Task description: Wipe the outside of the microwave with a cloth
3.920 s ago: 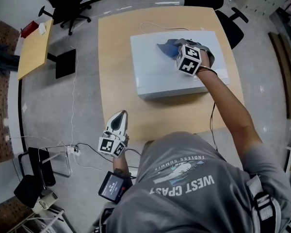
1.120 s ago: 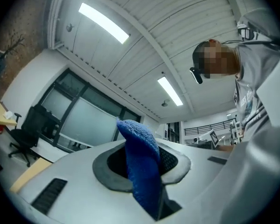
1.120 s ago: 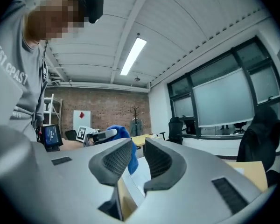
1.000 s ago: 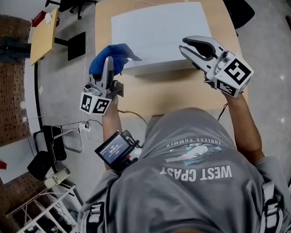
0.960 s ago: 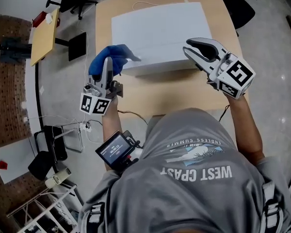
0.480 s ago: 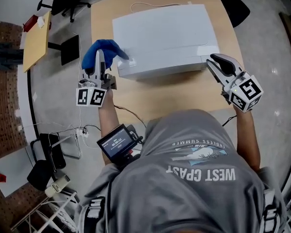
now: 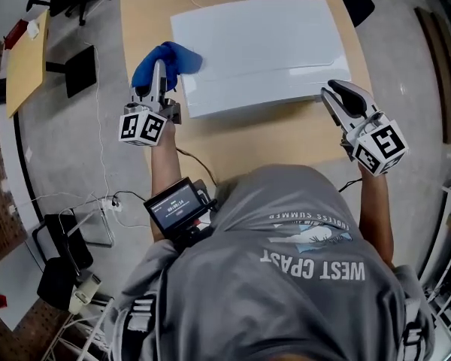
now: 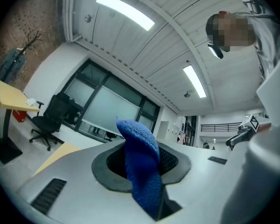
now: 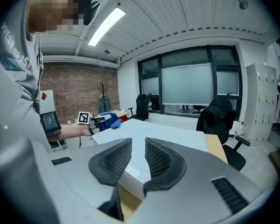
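Just at microwave's left edge, cloth pinched in left hand-held gripper, right hand-held gripper ajar

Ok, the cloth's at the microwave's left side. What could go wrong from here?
The cloth is pinched in the left hand-held gripper with most of it bunched loose, so it may pull free while rubbing the microwave. The right hand-held gripper is empty by the near right corner, so sideways pressure could slide the microwave on the table.
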A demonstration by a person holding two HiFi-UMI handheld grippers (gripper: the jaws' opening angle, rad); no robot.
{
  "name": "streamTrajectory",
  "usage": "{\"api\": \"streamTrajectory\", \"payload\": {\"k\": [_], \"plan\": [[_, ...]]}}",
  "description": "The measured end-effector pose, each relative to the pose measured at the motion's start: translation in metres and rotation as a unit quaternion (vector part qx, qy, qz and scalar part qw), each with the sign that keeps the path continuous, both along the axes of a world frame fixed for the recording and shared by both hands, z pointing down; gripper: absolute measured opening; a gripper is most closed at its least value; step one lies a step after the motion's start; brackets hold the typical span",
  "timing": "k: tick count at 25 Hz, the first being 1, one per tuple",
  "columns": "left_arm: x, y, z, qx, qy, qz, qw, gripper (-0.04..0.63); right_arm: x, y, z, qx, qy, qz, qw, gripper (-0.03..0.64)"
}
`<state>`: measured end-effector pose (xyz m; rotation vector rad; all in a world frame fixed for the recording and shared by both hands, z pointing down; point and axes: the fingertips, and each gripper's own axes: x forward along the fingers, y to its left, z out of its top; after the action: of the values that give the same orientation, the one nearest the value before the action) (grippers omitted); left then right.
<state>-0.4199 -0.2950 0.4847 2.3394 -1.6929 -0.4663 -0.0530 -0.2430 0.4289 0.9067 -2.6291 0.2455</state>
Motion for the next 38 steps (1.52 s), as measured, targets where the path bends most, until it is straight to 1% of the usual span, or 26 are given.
{"api": "streamTrajectory", "payload": {"k": [2,6,9,10,12,14,16,18,21,23,25,28,31,34,38], "plan": [[0.003,-0.001,0.022,-0.023,0.009,0.005,0.9997,0.110,-0.003,0.002,-0.002,-0.001,0.007,0.000,1.000,0.097],[0.022,-0.001,0.073,-0.072,0.005,0.029,0.9970,0.110,-0.010,0.011,-0.005,0.005,0.026,-0.002,1.000,0.097],[0.025,0.005,0.104,-0.093,0.038,0.028,0.9946,0.110,-0.015,0.020,0.000,0.005,0.042,-0.003,0.999,0.097],[0.025,0.007,0.115,-0.106,0.037,0.027,0.9933,0.110,-0.016,0.023,0.001,0.004,0.046,-0.002,0.999,0.097],[0.027,0.012,0.140,-0.141,0.015,0.031,0.9895,0.110,-0.018,0.029,0.002,0.001,0.054,-0.001,0.999,0.097],[0.030,0.019,0.166,-0.176,-0.003,0.042,0.9835,0.110,-0.018,0.033,0.003,-0.001,0.061,0.000,0.998,0.097],[0.034,0.029,0.195,-0.211,-0.017,0.055,0.9759,0.109,-0.018,0.036,0.005,-0.004,0.066,0.002,0.998,0.097],[0.037,0.041,0.222,-0.245,-0.031,0.065,0.9669,0.109,-0.018,0.041,0.009,-0.004,0.070,0.004,0.998,0.097],[0.040,0.054,0.255,-0.293,-0.062,0.078,0.9508,0.109,-0.019,0.042,0.010,-0.004,0.076,0.005,0.997,0.097],[0.044,0.058,0.267,-0.314,-0.075,0.083,0.9427,0.110,-0.016,0.041,0.010,-0.005,0.079,0.006,0.997,0.097],[0.047,0.061,0.273,-0.323,-0.077,0.084,0.9394,0.109,-0.012,0.043,0.013,-0.006,0.079,0.008,0.997,0.097],[0.045,0.060,0.271,-0.330,-0.064,0.081,0.9383,0.109,-0.013,0.043,0.014,-0.009,0.078,0.009,0.997,0.097],[0.041,0.056,0.261,-0.324,-0.043,0.075,0.9421,0.109,-0.015,0.039,0.013,-0.009,0.076,0.008,0.997,0.097],[0.041,0.053,0.249,-0.306,-0.023,0.071,0.9492,0.108,-0.013,0.036,0.018,-0.009,0.073,0.007,0.997,0.097],[0.040,0.040,0.216,-0.261,0.022,0.070,0.9626,0.107,-0.016,0.029,0.020,-0.005,0.065,-0.002,0.998,0.097]]}}
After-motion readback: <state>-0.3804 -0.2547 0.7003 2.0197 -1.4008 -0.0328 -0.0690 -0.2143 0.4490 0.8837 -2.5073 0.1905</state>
